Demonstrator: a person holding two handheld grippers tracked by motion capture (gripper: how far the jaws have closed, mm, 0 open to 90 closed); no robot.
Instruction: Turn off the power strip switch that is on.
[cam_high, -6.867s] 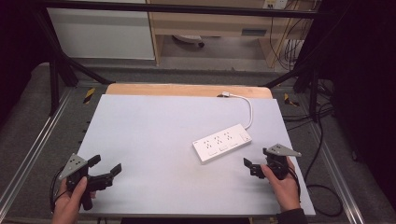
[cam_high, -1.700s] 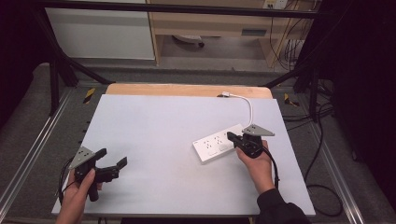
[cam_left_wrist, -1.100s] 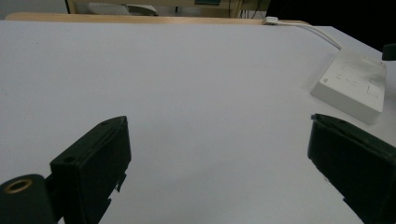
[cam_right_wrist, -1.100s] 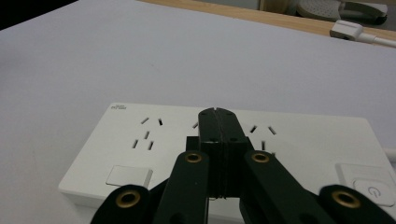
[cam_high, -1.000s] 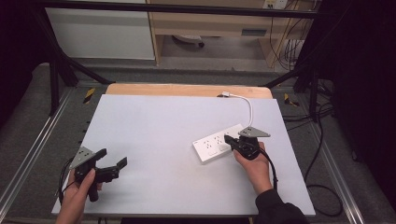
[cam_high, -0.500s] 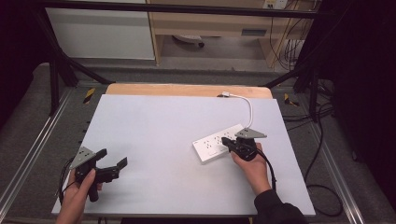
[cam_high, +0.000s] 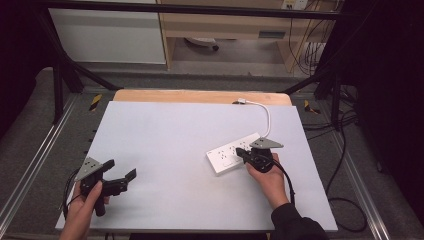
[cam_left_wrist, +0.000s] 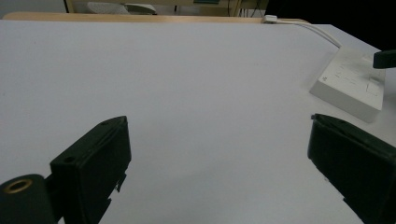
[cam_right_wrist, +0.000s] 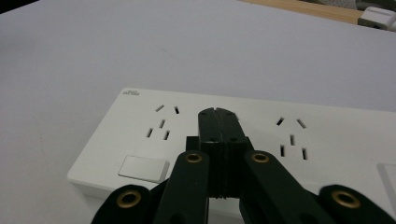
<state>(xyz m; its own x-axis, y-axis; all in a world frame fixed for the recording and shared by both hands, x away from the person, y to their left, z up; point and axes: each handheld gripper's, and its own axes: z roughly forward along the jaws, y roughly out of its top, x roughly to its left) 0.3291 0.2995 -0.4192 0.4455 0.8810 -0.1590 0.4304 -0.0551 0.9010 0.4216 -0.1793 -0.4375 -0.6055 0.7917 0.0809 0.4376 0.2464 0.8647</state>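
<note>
White power strip (cam_high: 235, 154) lies on the right half of the pale counter (cam_high: 165, 135), its cord (cam_high: 264, 112) curving to the far edge. Since the earliest picture the right claw (cam_high: 241, 154) has come in from the counter's right edge to the strip; its jaws are pressed together, tips over the strip's face between two socket groups (cam_right_wrist: 163, 122). Left claw (cam_high: 121, 176) has barely shifted near the front left corner, jaws wide apart, holding nothing.
</note>
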